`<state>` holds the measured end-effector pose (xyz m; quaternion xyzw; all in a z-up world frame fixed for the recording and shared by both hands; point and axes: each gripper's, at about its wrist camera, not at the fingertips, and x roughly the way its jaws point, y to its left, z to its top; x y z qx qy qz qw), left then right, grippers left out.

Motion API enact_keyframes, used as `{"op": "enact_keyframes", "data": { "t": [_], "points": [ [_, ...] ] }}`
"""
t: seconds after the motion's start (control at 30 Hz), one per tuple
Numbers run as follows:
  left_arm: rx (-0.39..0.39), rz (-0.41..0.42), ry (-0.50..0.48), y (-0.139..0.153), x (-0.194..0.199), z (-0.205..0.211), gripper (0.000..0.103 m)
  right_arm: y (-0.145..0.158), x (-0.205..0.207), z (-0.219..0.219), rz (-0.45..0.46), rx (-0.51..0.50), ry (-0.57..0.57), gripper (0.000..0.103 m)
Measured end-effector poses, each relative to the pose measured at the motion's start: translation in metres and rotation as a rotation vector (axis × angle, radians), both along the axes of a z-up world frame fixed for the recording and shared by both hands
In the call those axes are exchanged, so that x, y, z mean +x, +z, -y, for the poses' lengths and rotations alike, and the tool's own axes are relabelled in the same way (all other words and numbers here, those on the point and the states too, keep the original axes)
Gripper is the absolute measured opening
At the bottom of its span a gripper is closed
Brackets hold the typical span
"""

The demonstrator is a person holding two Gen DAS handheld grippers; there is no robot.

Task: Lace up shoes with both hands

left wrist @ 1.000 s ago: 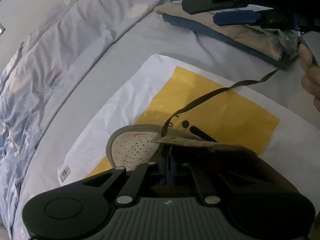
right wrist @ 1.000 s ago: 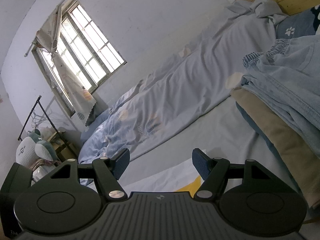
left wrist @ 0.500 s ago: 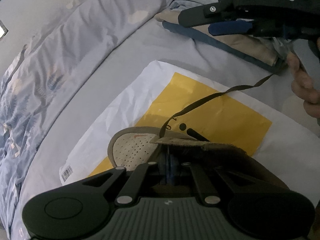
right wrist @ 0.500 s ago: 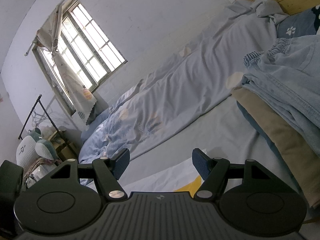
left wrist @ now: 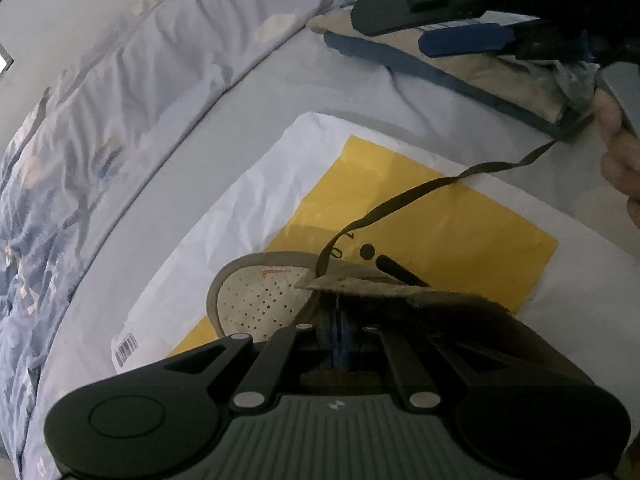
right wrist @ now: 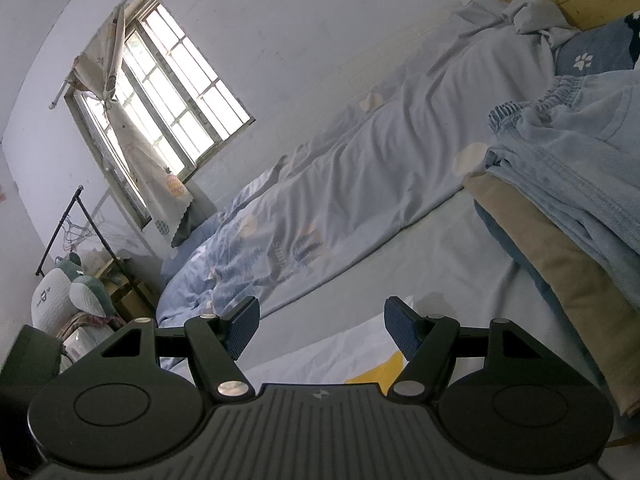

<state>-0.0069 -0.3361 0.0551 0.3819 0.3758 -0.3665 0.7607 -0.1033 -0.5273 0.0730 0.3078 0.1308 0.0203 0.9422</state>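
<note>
A brown suede shoe point(left wrist: 420, 304) with a white perforated insole point(left wrist: 260, 300) lies on a yellow-and-white plastic bag point(left wrist: 440, 216). My left gripper point(left wrist: 338, 332) is shut on the edge of the shoe's upper, and the suede flap hides its tips. A dark lace point(left wrist: 420, 190) rises from the shoe and runs right to a person's hand point(left wrist: 618, 160). My right gripper point(left wrist: 400, 28) hovers at the top right of the left wrist view, above the lace. In its own view the right gripper point(right wrist: 320, 328) stands open with nothing between the blue pads point(right wrist: 242, 330).
The bag rests on a grey-blue bed sheet point(left wrist: 248, 128). A rumpled patterned duvet point(right wrist: 320, 208) lies along the far side. Folded clothes point(right wrist: 560, 216) are stacked at the right. A window point(right wrist: 168, 100) and a clothes rack point(right wrist: 72, 232) stand beyond the bed.
In the left wrist view the right gripper and the hand shifted slightly down and back up. The lace keeps its run. The right wrist view is unchanged.
</note>
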Motion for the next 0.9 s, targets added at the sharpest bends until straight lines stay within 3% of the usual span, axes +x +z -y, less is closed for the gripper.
{"op": "enact_keyframes", "data": {
  "t": [0.2, 0.33, 0.37, 0.43, 0.5, 0.53, 0.7, 0.9],
  "points": [
    [-0.063, 0.009, 0.052, 0.009, -0.008, -0.023, 0.001, -0.001, 0.001, -0.002, 0.000, 0.015, 0.030, 0.072],
    [-0.235, 0.085, 0.068, 0.035, -0.019, -0.046, 0.001, 0.001, 0.000, -0.006, 0.036, 0.054, 0.110, 0.071],
    [-0.280, 0.105, 0.063, 0.042, -0.023, -0.051, 0.001, 0.002, 0.000, -0.008, 0.053, 0.066, 0.134, 0.068],
    [-0.341, 0.127, 0.035, 0.053, -0.029, -0.055, 0.001, 0.001, 0.000, -0.010, 0.081, 0.110, 0.196, 0.050],
    [-0.380, 0.145, -0.001, 0.060, -0.036, -0.056, 0.001, 0.000, 0.002, -0.013, 0.091, 0.154, 0.251, 0.025],
    [-0.385, 0.148, -0.013, 0.062, -0.038, -0.055, 0.001, -0.001, 0.003, -0.014, 0.094, 0.168, 0.272, 0.021],
    [-0.404, 0.151, -0.034, 0.065, -0.043, -0.051, 0.001, 0.000, 0.007, -0.018, 0.114, 0.211, 0.356, 0.020],
    [-0.429, 0.145, -0.046, 0.066, -0.040, -0.050, 0.001, -0.001, 0.012, -0.025, 0.088, 0.190, 0.403, 0.020]
  ]
}}
